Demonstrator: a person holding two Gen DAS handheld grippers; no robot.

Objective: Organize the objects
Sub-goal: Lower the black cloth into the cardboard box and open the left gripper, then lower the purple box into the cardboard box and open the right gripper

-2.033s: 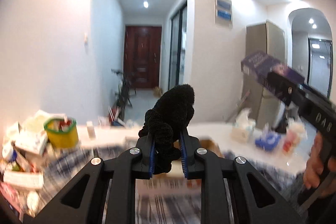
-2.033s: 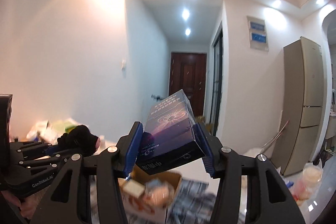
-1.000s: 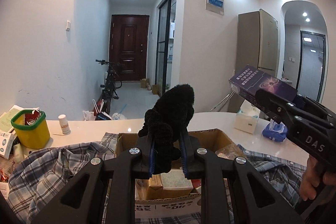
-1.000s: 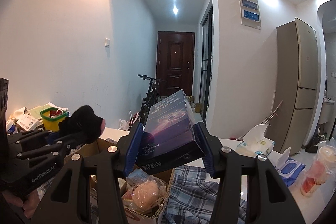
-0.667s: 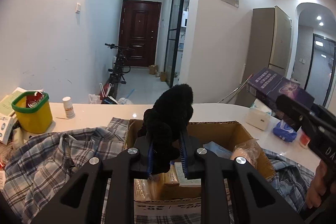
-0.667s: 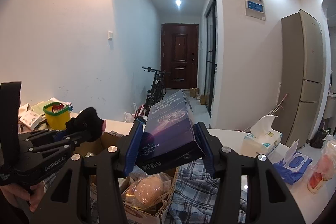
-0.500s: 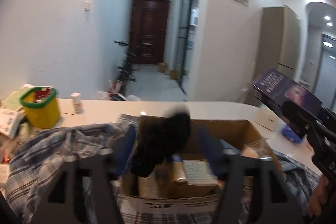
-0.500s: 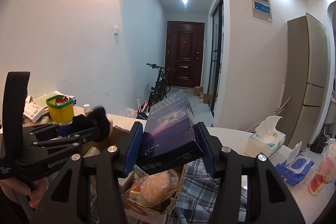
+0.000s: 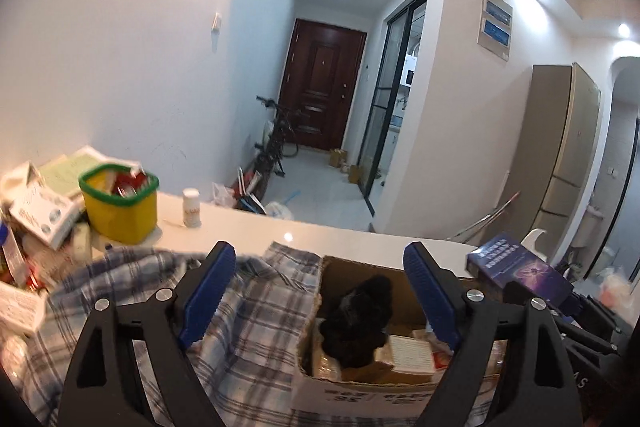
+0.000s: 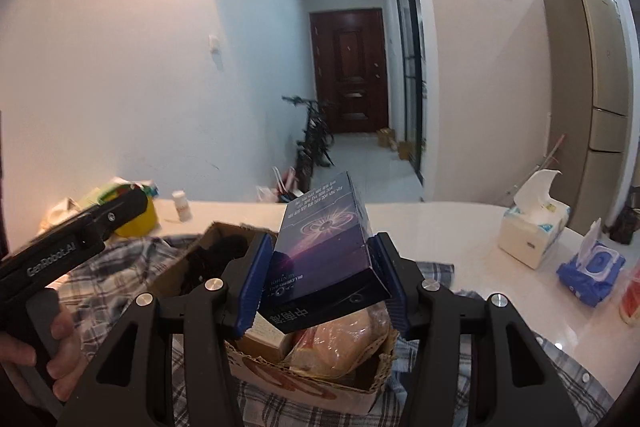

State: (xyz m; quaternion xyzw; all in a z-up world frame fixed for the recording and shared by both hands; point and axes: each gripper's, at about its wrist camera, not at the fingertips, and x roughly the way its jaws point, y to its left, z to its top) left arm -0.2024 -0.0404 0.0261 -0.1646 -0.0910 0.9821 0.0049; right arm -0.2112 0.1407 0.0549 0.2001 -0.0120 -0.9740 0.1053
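Note:
My left gripper (image 9: 320, 291) is open wide and empty above the cardboard box (image 9: 360, 393). The black fuzzy item (image 9: 356, 319) lies inside the box on other packages; it also shows in the right wrist view (image 10: 218, 255). My right gripper (image 10: 324, 287) is shut on a dark blue carton (image 10: 326, 251), held just above the box (image 10: 304, 391), which holds a wrapped bun (image 10: 340, 343) and small boxes. The carton also shows at the right in the left wrist view (image 9: 516, 271).
A plaid shirt (image 9: 248, 315) lies under the box. A yellow bin (image 9: 120, 207), a pill bottle (image 9: 191, 207) and piled packages (image 9: 36, 211) stand at the left. A tissue box (image 10: 532, 227) and wet wipes (image 10: 592, 271) stand at the right on the white counter (image 10: 440, 227).
My left gripper opened and let go of the black fuzzy item, which dropped into the box. Both grippers lowered toward the box; the right one still holds the carton.

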